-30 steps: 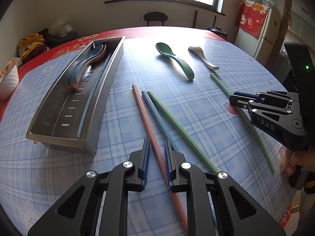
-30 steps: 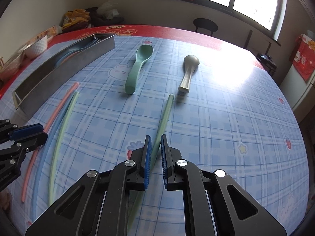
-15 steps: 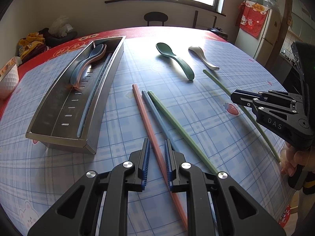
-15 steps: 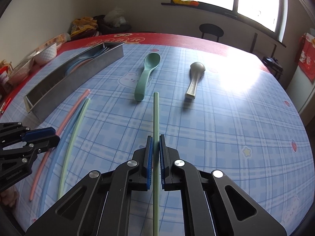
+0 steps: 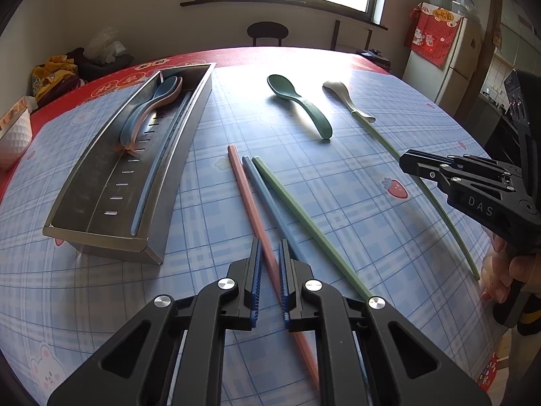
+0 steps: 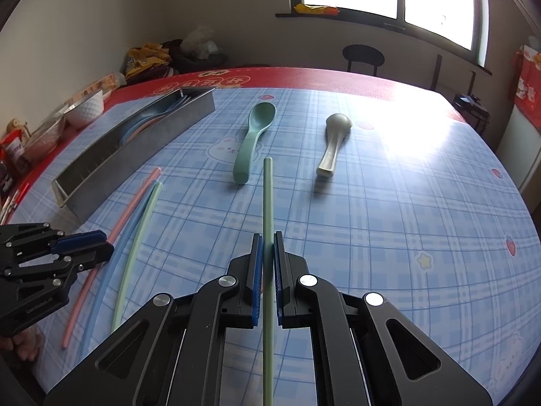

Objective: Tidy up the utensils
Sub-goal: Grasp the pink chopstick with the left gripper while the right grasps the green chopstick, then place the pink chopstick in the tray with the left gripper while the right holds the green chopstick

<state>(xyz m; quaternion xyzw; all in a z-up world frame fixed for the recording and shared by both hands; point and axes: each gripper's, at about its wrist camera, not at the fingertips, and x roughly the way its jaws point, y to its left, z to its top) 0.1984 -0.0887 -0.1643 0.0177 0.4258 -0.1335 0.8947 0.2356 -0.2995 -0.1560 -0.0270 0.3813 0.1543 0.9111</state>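
Note:
My right gripper (image 6: 267, 253) is shut on a green chopstick (image 6: 267, 199) and holds it above the table, tip pointing toward the spoons. In the left wrist view the right gripper (image 5: 410, 165) holds the same chopstick (image 5: 382, 137). My left gripper (image 5: 269, 264) stands slightly open around a pink chopstick (image 5: 243, 186) that lies on the table beside a blue chopstick (image 5: 260, 186) and a green one (image 5: 297, 209). A metal tray (image 5: 189, 128) at the left holds a blue and a pink spoon (image 5: 152, 108) and a blue chopstick.
A dark green spoon (image 5: 301, 105) and a pale grey spoon (image 5: 341, 93) lie on the blue checked tablecloth beyond the chopsticks. A white bowl (image 5: 13, 132) stands at the far left edge. A chair and fridge stand beyond the table.
My right gripper has closed on the green chopstick and lifted it off the table, swinging it to point straight ahead. My left gripper has stayed in place over the pink chopstick.

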